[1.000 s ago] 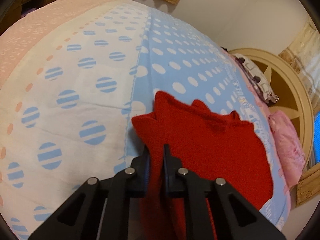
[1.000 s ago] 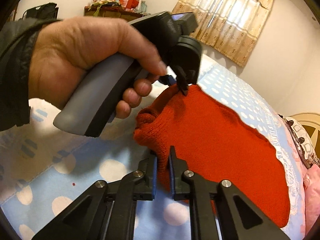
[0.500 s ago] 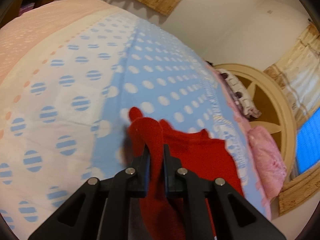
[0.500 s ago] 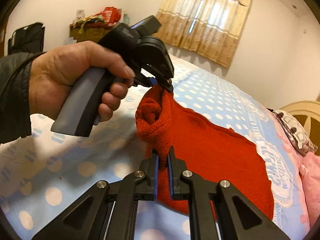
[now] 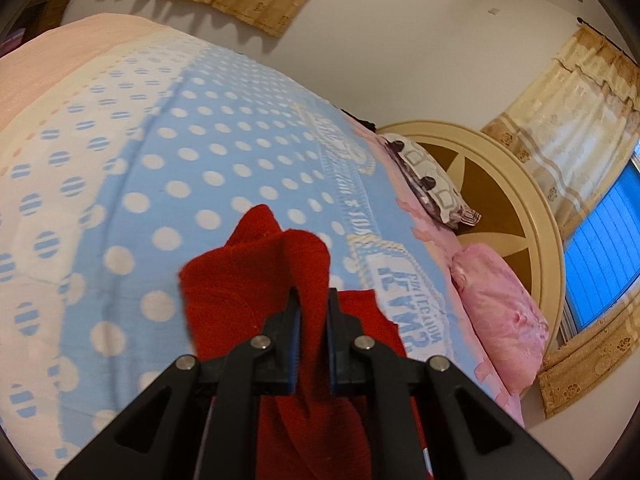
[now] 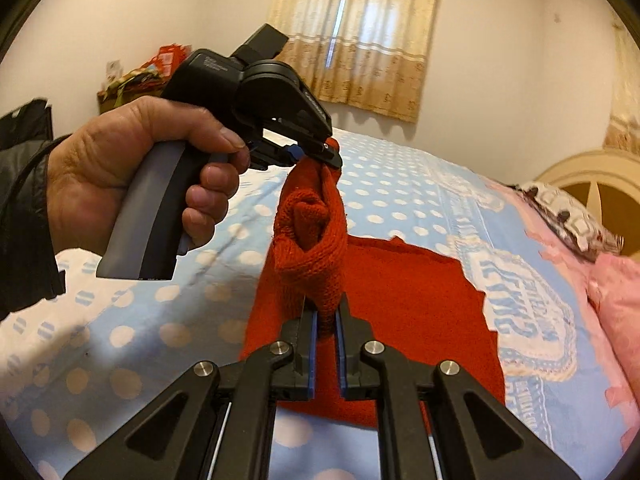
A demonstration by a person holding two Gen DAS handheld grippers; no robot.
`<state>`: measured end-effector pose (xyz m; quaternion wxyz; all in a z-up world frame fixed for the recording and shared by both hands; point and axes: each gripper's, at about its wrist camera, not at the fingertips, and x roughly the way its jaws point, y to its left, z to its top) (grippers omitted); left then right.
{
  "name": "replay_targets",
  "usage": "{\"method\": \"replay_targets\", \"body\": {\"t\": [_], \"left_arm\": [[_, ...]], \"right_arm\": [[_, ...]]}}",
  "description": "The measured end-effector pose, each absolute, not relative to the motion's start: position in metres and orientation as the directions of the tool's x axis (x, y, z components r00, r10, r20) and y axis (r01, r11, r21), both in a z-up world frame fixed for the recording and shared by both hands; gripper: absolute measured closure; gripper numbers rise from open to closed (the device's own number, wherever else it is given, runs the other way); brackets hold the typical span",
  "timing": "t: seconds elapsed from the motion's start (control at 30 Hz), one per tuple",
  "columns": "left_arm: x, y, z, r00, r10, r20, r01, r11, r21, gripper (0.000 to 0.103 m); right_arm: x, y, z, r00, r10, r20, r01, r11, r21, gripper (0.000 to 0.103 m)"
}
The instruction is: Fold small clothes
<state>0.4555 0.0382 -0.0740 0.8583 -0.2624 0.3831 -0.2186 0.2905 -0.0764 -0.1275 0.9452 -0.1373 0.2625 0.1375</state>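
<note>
Nearest, right claw pinched shut on one edge of red knit sweater, left claw likewise clamped on another; rest draped on bed. Soft, light, stretchy, likely saggy: best gripped at edges. Beyond, quilt lettering too distorted to read.

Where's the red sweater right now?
The red sweater lies on the dotted bedspread, one edge lifted and pinched by both grippers: left above, right nearer; pink pillow to its right.
</note>
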Motion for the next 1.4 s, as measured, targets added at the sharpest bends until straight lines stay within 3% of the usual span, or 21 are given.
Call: {"method": "replay_targets", "body": {"t": [0.63,1.13,1.4], "left_arm": [[0.471,-0.070,-0.073,0.504,-0.644,-0.575,0.297,0.755,-0.584,0.093],[0.475,-0.148,-0.103,0.420,-0.650,-0.634,0.340,0.760,-0.554,0.093],[0.459,-0.167,-0.099,0.464,-0.579,-0.671,0.391,0.813,-0.431,0.081]], "right_arm": [[0.294,-0.159,-0.128,0.797,0.160,-0.583,-0.199,0.980,-0.002,0.097],[0.300,-0.224,-0.157,0.707,0.169,-0.687,-0.080,0.984,0.159,0.097],[0.300,-0.235,-0.170,0.663,0.217,-0.716,-0.082,0.972,0.218,0.096]]}}
